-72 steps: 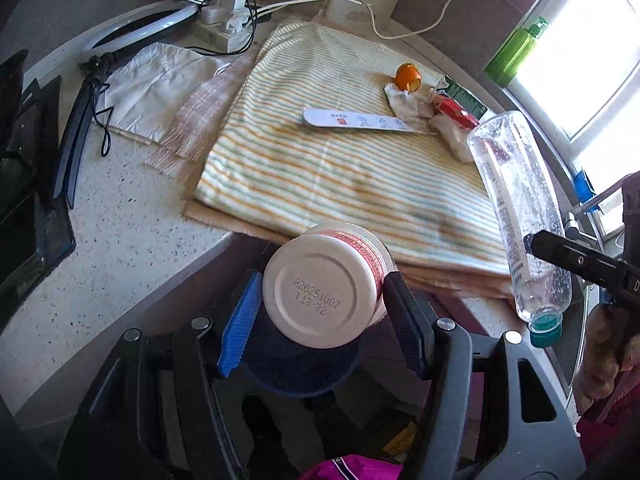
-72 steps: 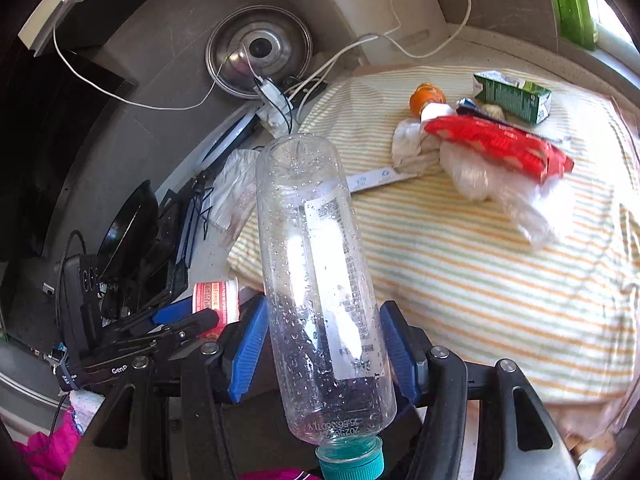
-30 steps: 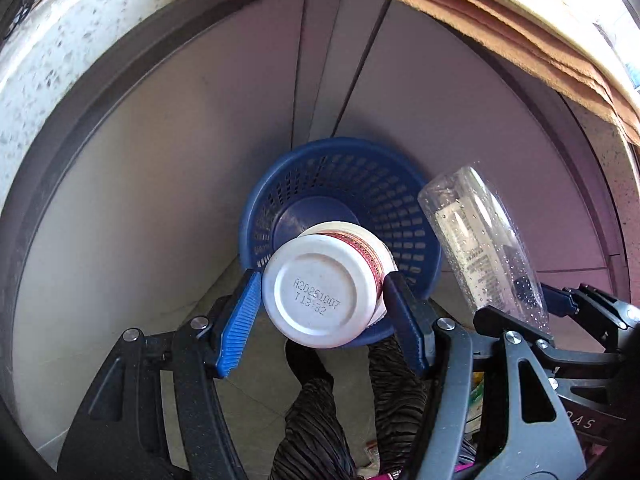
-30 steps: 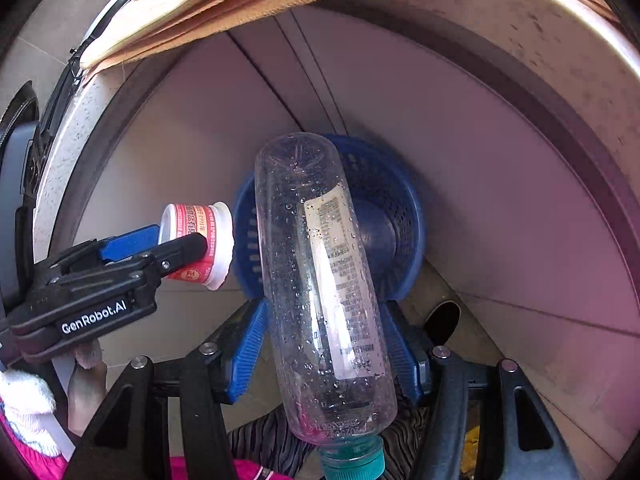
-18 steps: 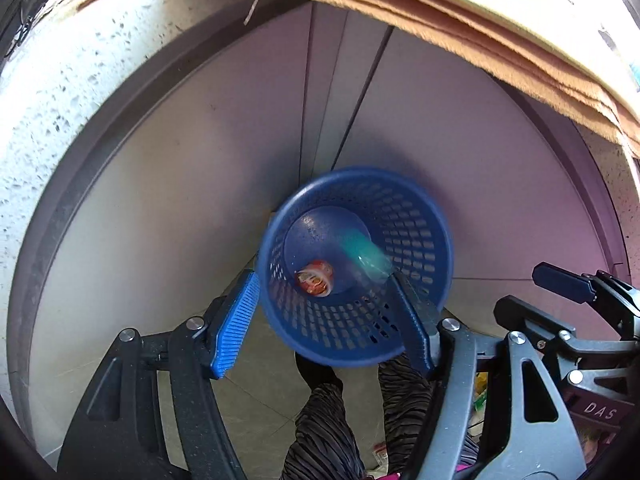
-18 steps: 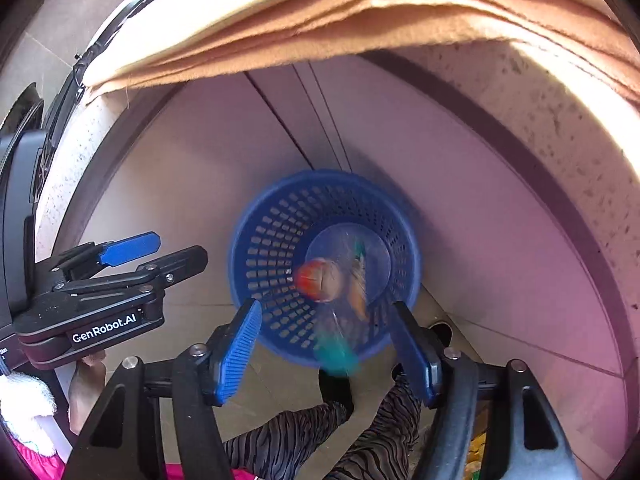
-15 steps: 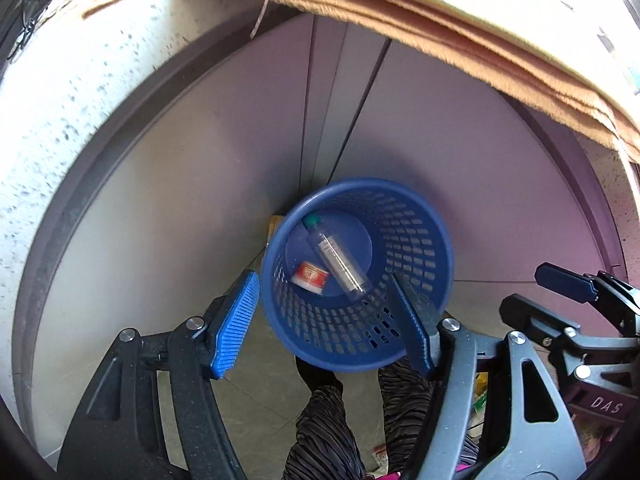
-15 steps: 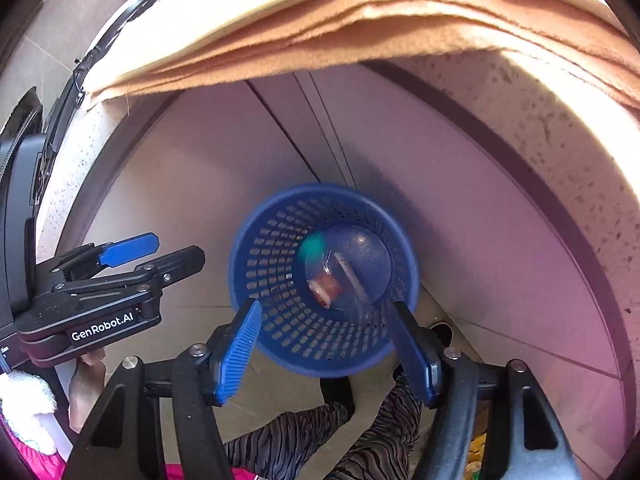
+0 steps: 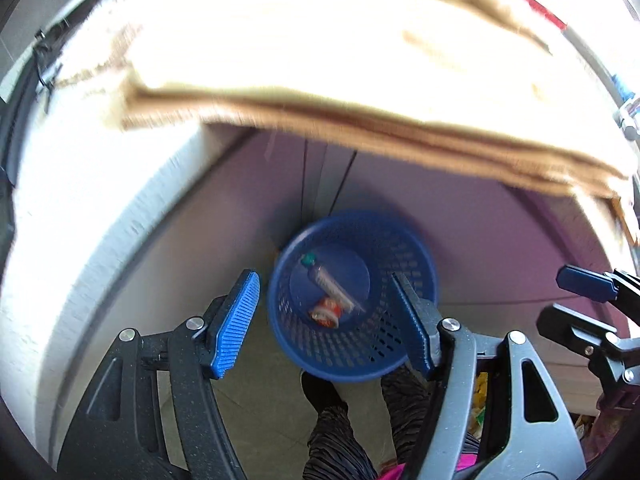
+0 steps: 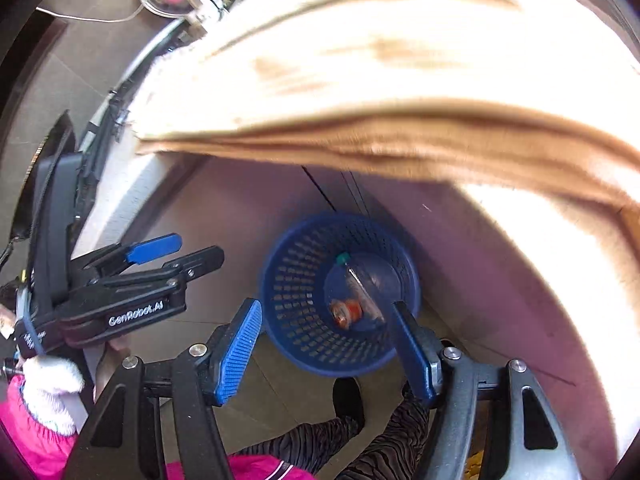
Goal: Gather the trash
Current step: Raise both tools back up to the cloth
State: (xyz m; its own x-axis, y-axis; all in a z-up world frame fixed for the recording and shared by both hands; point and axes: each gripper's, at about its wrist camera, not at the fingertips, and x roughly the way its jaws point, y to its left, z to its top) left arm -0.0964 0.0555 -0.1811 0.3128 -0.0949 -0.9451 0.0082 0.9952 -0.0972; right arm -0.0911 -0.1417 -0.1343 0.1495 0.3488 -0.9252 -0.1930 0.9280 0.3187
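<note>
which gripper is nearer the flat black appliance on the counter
Left: left gripper just beside the flat black appliance; right gripper further right, above the blue mesh basket.

- right gripper (image 10: pixel 326 342) points down, its blue-padded jaws standing wide with nothing between them; they have just been opening
- below it a blue basket (image 10: pixel 298 280) stands on the tiled floor; a clear bottle (image 10: pixel 362 286) with a green cap and a small red-and-white cup (image 10: pixel 346 312) lie inside
- left gripper (image 10: pixel 188 252) reaches in from the left, jaws apart and empty
- blurred folded cloth (image 10: pixel 380 80) overhangs the counter edge above; striped trouser legs at the bottom
</note>
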